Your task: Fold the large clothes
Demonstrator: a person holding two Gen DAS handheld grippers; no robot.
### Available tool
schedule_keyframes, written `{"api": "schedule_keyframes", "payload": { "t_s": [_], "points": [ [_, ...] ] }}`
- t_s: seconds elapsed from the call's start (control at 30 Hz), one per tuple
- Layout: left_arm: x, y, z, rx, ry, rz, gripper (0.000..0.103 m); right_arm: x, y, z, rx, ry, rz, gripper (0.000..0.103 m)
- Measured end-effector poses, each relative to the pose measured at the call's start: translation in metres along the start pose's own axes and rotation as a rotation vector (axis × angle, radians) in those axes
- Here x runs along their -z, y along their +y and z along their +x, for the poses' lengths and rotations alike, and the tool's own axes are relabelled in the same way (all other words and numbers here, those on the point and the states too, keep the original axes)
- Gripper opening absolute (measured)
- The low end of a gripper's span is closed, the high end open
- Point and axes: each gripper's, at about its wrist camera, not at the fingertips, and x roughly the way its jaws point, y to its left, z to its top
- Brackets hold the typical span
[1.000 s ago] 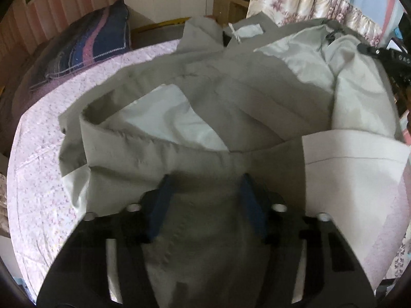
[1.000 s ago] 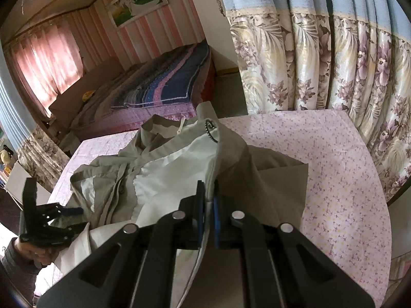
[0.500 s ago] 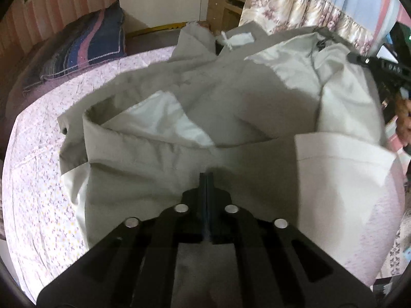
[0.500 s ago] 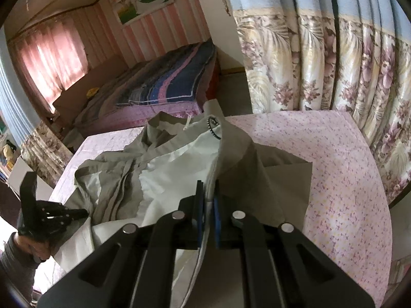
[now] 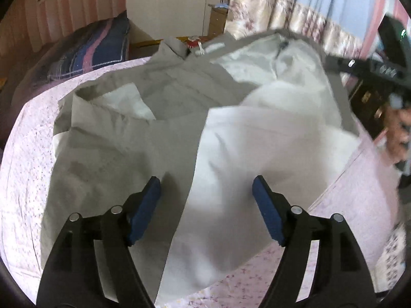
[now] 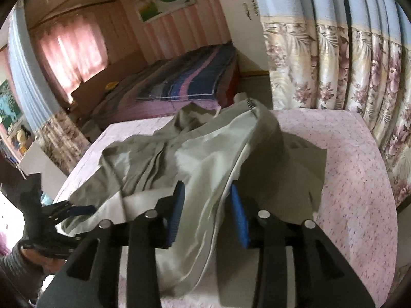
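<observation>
A large grey jacket (image 5: pixel 154 138) with pale lining lies crumpled on the pink flowered tablecloth (image 5: pixel 25 154). My left gripper (image 5: pixel 206 187) hovers over its near flap, jaws opening wide, with cloth beneath the blue pads (image 5: pixel 149 202) and none pinched. In the right wrist view the jacket (image 6: pixel 205 159) spreads ahead and its lining edge runs loose between the parting jaws of my right gripper (image 6: pixel 206 192). Each gripper shows in the other's view: the right gripper (image 5: pixel 334 63) blurred at the upper right, the left gripper (image 6: pixel 77 209) at the lower left in a hand.
The table's cloth (image 6: pixel 346 166) ends in a rounded edge on the right, close to the flowered curtains (image 6: pixel 334 64). A bed with a striped blanket (image 6: pixel 185 82) stands behind the table. A wooden cabinet (image 5: pixel 217 20) is at the far wall.
Half a second ago both grippers were shut on the jacket; now both have their jaws apart. The near flap has dropped onto the table with more pale lining showing. Both hands have shifted sideways.
</observation>
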Motion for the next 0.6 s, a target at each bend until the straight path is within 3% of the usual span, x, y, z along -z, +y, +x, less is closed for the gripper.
{"api": "schedule_keyframes", "payload": {
  "t_s": [0.07, 0.13, 0.23, 0.43, 0.6],
  "points": [
    [0.001, 0.006, 0.010, 0.003, 0.006, -0.021, 0.066, 0.005, 0.000, -0.005, -0.007, -0.002, 0.011, 0.040],
    [0.003, 0.014, 0.017, 0.010, 0.009, -0.050, 0.038, 0.009, -0.002, -0.009, -0.006, -0.002, 0.023, 0.040],
    [0.004, 0.016, 0.019, 0.020, 0.001, -0.049, 0.009, 0.016, -0.003, -0.016, 0.001, 0.000, 0.025, 0.040],
    [-0.004, 0.020, -0.006, 0.027, -0.064, -0.059, 0.003, 0.019, -0.006, -0.025, 0.011, -0.011, 0.032, 0.040],
    [-0.021, 0.033, -0.050, -0.063, -0.169, -0.039, 0.002, -0.001, -0.013, -0.022, 0.050, -0.036, 0.037, 0.040]
  ]
}}
